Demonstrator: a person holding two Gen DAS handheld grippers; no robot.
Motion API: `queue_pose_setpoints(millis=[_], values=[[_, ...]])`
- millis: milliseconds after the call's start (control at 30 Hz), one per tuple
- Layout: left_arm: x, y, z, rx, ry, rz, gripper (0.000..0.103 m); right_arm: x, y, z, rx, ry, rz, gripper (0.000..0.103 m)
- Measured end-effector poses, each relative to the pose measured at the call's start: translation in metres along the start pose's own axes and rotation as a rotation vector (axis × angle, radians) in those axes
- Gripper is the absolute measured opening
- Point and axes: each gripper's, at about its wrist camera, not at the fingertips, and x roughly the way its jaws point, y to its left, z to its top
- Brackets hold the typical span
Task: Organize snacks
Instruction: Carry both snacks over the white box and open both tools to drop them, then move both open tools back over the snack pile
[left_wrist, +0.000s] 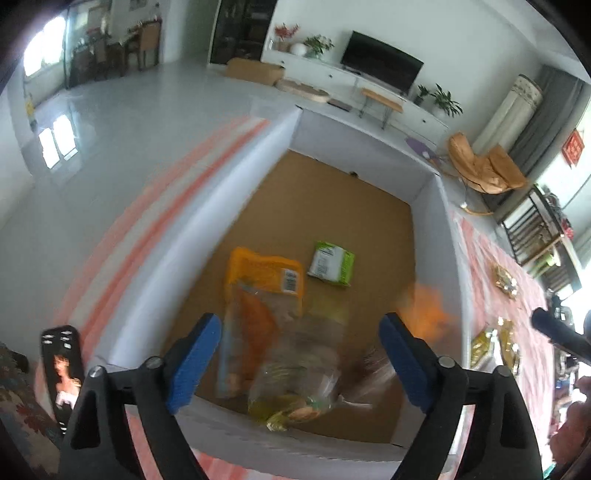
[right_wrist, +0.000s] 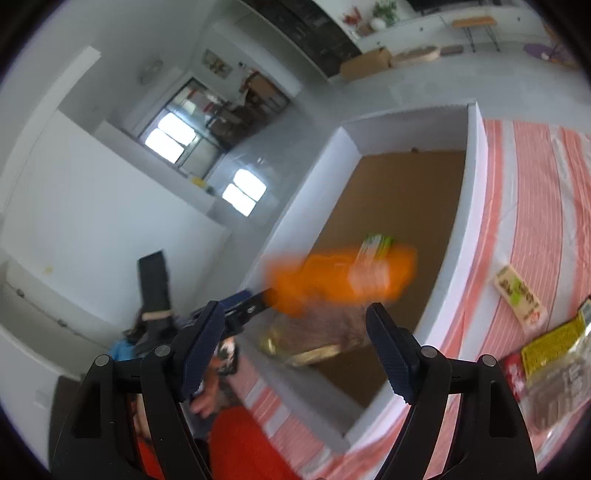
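Note:
A white box (left_wrist: 236, 206) with a brown floor holds an orange and clear packet (left_wrist: 264, 291), a small green and white packet (left_wrist: 331, 263) and a blurred clear bag (left_wrist: 303, 373). My left gripper (left_wrist: 299, 363) is open above the box's near end, empty. My right gripper (right_wrist: 295, 350) is open and empty above the same box (right_wrist: 476, 177). A blurred orange packet (right_wrist: 340, 277) is in mid-air over the box, also a smear in the left wrist view (left_wrist: 424, 314). The left gripper's tip (right_wrist: 240, 301) shows beside it.
A red and white striped cloth (right_wrist: 535, 206) covers the table. Snack packets lie on it right of the box: a pale bar (right_wrist: 521, 297), a yellow and brown packet (right_wrist: 554, 365), and gold packets (left_wrist: 495, 343). A phone (left_wrist: 62, 369) lies left of the box.

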Motion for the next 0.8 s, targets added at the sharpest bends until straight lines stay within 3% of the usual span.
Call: queue_pose_setpoints(millis=[100,200,333,433,533,667,800], values=[[-0.012,-0.001,-0.009,0.025,-0.046,0.011,0.089,-0.031,-0.023,-0.007,-0.033,-0.038,-0.036,0.082],[-0.032,-0.019,-0.029,0.075,-0.087,-0.053,0.089,-0.063,-0.057,-0.025,-0.117,-0.076,-0.200,0.082],[-0.058,-0.088,-0.076,0.212,-0.090,-0.222,0.091,-0.120,-0.134,-0.081,-0.176,-0.110,-0.541,0.082],[-0.060,-0.154,-0.128,0.351,-0.050,-0.343,0.101,-0.154,-0.193,-0.127,-0.129,-0.090,-0.730,0.082],[-0.039,-0.211,-0.177,0.455,0.039,-0.411,0.101,-0.184,-0.242,-0.177,-0.062,-0.059,-0.866,0.082],[0.020,-0.261,-0.216,0.528,0.133,-0.372,0.101,-0.212,-0.264,-0.212,0.017,-0.085,-0.891,0.082],[0.070,-0.284,-0.220,0.593,0.107,-0.258,0.101,-0.217,-0.275,-0.220,0.038,-0.132,-0.901,0.083]])
